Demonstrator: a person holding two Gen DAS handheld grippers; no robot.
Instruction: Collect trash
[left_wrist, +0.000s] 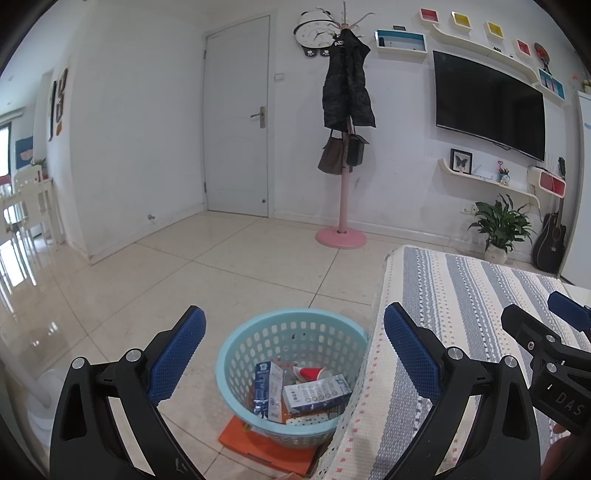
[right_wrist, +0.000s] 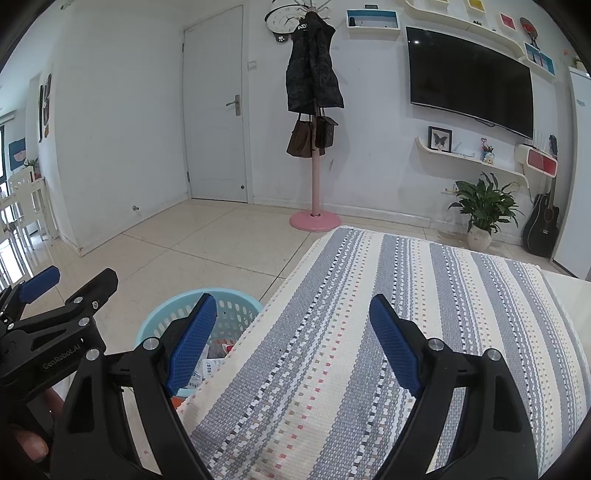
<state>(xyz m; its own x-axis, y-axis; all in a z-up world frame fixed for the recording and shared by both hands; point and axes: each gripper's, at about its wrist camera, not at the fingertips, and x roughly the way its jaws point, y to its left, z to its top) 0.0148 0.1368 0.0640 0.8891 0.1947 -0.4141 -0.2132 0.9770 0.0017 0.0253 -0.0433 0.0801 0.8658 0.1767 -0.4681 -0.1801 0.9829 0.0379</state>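
Both pairs of blue-padded fingers stand wide apart with nothing between them. On the left, the left gripper (left_wrist: 294, 349) hangs over the pale blue basket (left_wrist: 236, 343), which sits on the tiled floor (left_wrist: 221, 266) hard against the near left corner of the table. The basket stands on an orange flat thing (left_wrist: 236, 437) and holds the trash: a blue-and-white carton (left_wrist: 267, 391) standing on end at its left, another carton (left_wrist: 317, 393) lying on its side, and a red paper cup (left_wrist: 310, 373) behind them. To the left of the basket the floor is open tile all the way to the white wall and the closed door (left_wrist: 238, 118), with white dining chairs (left_wrist: 26, 206) far off at the left edge.

Right of that, the right gripper (right_wrist: 293, 332) is held over the striped cloth (right_wrist: 369, 332) that covers the table, pointing slightly downward across it; its left finger (right_wrist: 192, 343) overlaps the basket's rim (right_wrist: 155, 317) in that view. The two grippers are close beside each other, the person's fingertips (right_wrist: 33, 445) showing under the left one. The cloth's left edge hangs just over the basket, and the stretch of cloth ahead of the right gripper is bare.

Beyond the table's far edge a pink coat stand (right_wrist: 316, 177) with a dark coat and bags stands on open floor. Farther right come a wall-mounted television (right_wrist: 469, 77), curved shelves, a potted plant (right_wrist: 480, 210) and a black guitar (right_wrist: 543, 221) in the corner.
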